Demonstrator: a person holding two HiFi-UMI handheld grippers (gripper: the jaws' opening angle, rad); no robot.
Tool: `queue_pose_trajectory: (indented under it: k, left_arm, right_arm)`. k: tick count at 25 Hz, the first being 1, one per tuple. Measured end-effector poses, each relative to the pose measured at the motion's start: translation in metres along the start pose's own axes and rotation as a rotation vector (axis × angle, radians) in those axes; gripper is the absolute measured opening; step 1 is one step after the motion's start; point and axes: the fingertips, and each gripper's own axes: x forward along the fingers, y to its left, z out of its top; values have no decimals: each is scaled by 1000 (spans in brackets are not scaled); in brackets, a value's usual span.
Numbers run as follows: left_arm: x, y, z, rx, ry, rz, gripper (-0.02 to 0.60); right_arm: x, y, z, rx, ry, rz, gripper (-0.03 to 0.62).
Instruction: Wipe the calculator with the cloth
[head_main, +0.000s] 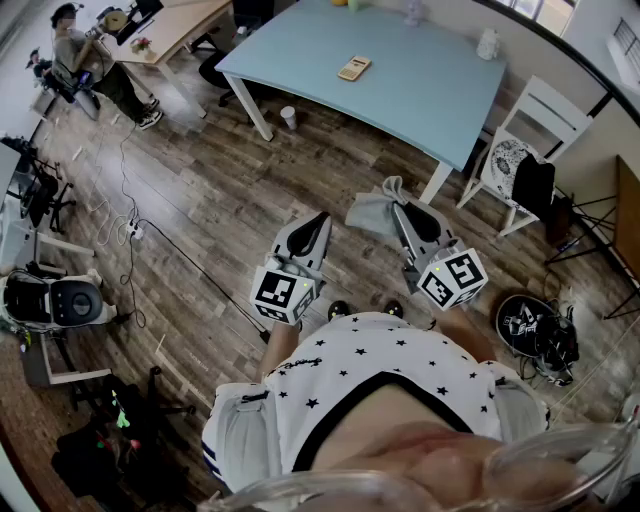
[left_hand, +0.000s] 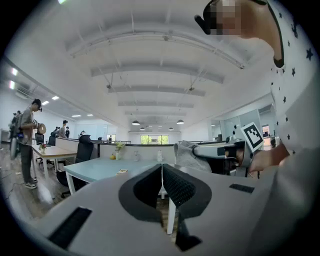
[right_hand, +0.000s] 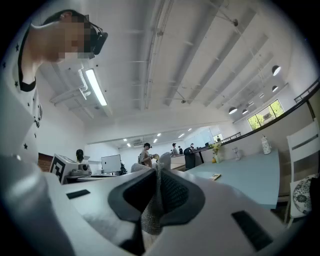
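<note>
A tan calculator (head_main: 354, 68) lies on the light blue table (head_main: 420, 90) far ahead of me; it also shows small in the left gripper view (left_hand: 122, 171) and the right gripper view (right_hand: 216, 176). My right gripper (head_main: 395, 192) is shut on a grey cloth (head_main: 373, 212), whose fabric sticks out between the jaws (right_hand: 152, 200). The cloth also shows in the left gripper view (left_hand: 186, 155). My left gripper (head_main: 320, 222) is shut with nothing in it (left_hand: 162, 172). Both grippers hang over the wooden floor, well short of the table.
A paper cup (head_main: 288, 117) stands on the floor by a table leg. A white chair (head_main: 520, 150) with dark things on it stands right of the table. A white bottle (head_main: 488, 44) sits at the table's far edge. A person (head_main: 85, 60) stands far left by another desk.
</note>
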Motion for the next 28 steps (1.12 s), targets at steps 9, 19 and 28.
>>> queue_pose_trajectory:
  k: [9, 19, 28]
  left_arm:
    - [4, -2, 1, -3, -4, 7, 31]
    - [13, -15, -2, 3, 2, -4, 31]
    - [27, -25, -2, 14, 12, -9, 31]
  right_arm:
    - [-1, -5, 0, -1, 0, 6, 31]
    - [-14, -16, 0, 19, -22, 0, 31]
    - [-23, -32, 3, 63, -44, 5, 31]
